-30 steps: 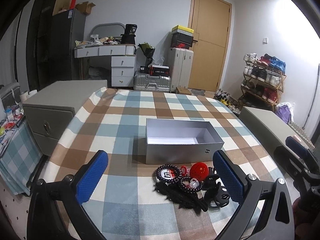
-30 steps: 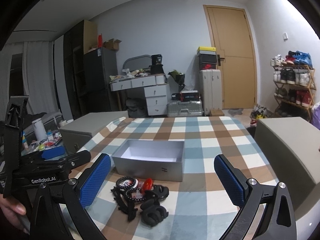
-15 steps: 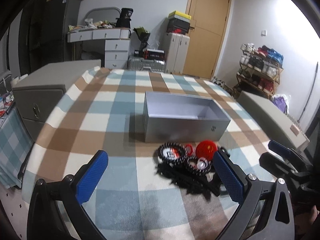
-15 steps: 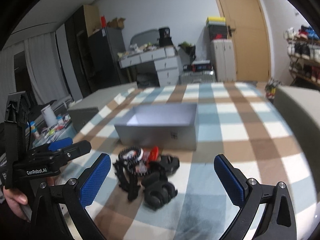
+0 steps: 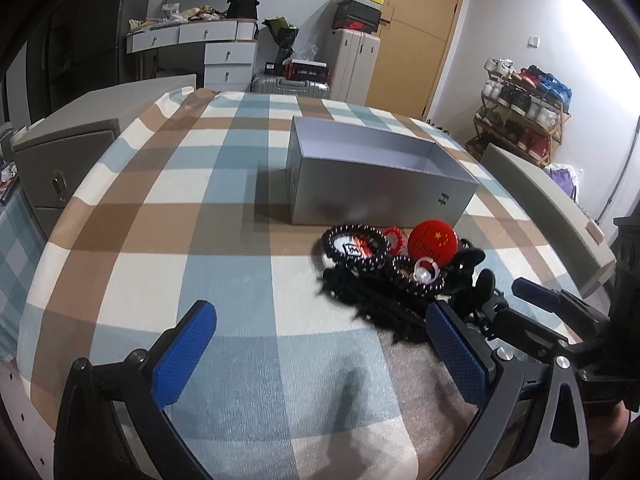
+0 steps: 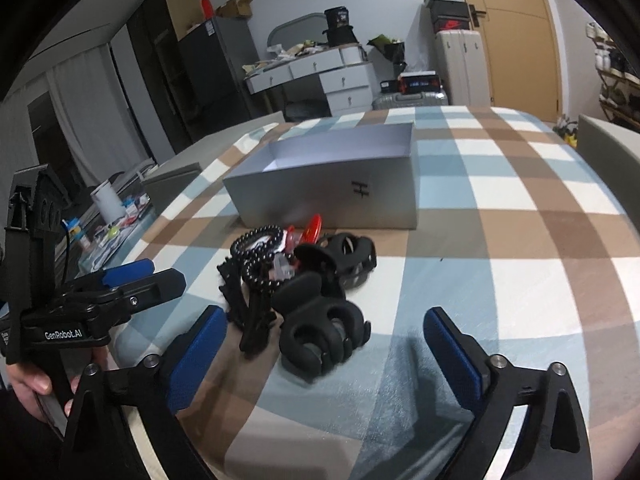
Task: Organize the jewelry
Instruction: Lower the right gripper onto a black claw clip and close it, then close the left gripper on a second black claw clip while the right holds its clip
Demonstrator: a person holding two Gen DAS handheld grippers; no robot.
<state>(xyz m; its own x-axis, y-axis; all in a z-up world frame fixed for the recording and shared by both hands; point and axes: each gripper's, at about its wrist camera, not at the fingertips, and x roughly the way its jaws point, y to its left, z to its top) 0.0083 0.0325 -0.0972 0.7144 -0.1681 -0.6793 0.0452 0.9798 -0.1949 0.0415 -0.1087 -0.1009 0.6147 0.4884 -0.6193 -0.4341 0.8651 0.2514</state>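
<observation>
Two wide-open, empty grippers, left gripper (image 5: 320, 356) and right gripper (image 6: 324, 354) whose jaws have just narrowed slightly, face one open grey cardboard box (image 5: 380, 176) behind the jewelry pile (image 6: 300, 280), whose round red badge (image 5: 433, 241) shows face-on only from the left wrist.

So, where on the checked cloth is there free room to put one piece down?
The checked cloth is bare left of the grey box and the jewelry pile. It is also bare right of both in the right wrist view. It is crowded between the pile and the box front.
</observation>
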